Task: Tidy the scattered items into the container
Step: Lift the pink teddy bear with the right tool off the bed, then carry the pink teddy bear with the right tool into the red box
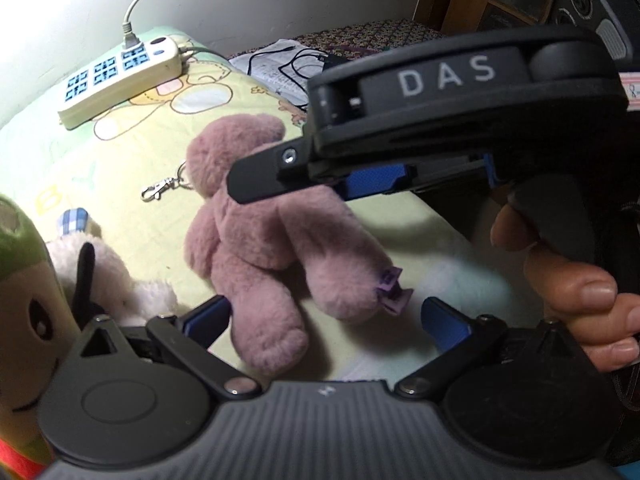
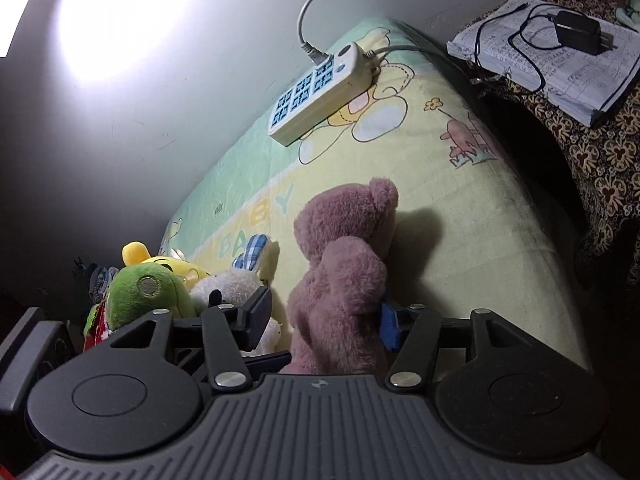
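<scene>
Item 1: pink plush teddy bear (image 2: 340,276), short fuzzy pile, round ears, metal clip on a ring at its head (image 1: 160,190), small purple tag at 1 foot. It lies on the bed's yellow-green cartoon-print sheet (image 2: 460,216).

Right gripper (image 2: 320,320): jaws about half spread, bear's body between them; the blue pad on its right side touches the fur, the other stands clear, so no firm hold is judged.

Left gripper (image 1: 324,316): jaws wide, nothing held, the bear's legs just ahead between the fingers.

Also unsorted, to the left of both grippers: green plush toy (image 2: 140,292), yellow plush toy (image 2: 160,258), cream plush toy (image 2: 232,284).

Container: not in view. Progress judged early; 4 toys left on the bed.

Other: white power strip (image 2: 316,92) well beyond the bear.
</scene>
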Action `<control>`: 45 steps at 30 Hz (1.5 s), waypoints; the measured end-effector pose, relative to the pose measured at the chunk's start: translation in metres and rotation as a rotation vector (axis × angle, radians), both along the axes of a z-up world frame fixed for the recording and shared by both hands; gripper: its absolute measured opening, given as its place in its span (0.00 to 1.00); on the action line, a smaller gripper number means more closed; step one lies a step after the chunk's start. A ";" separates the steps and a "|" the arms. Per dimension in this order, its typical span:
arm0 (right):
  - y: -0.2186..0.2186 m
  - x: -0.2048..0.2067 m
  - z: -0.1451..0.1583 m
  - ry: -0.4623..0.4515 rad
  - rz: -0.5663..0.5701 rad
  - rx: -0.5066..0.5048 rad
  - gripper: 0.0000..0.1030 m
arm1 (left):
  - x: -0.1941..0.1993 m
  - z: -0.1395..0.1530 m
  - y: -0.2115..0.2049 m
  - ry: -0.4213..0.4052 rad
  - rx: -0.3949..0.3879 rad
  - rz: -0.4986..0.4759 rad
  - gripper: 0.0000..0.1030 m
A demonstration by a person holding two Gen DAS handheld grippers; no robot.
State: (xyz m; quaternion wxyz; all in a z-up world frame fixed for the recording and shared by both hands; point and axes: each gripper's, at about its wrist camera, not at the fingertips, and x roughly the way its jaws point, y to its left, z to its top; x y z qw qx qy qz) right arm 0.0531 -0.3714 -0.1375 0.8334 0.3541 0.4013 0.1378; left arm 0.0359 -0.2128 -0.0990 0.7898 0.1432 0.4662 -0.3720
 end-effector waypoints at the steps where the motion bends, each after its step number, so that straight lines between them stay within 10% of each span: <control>1: 0.000 0.001 -0.003 0.010 -0.003 0.006 0.47 | 0.001 -0.001 0.001 0.006 -0.002 0.003 0.98; 15: -0.011 -0.024 -0.002 0.016 0.005 0.084 0.33 | 0.014 -0.011 0.001 0.081 -0.033 0.029 0.98; 21: -0.011 -0.047 0.016 -0.012 -0.014 0.054 0.31 | -0.004 -0.008 -0.004 0.084 -0.061 -0.014 0.80; 45: 0.095 -0.105 0.095 -0.186 0.301 0.005 0.31 | -0.101 0.079 0.103 -0.017 -0.168 0.145 0.79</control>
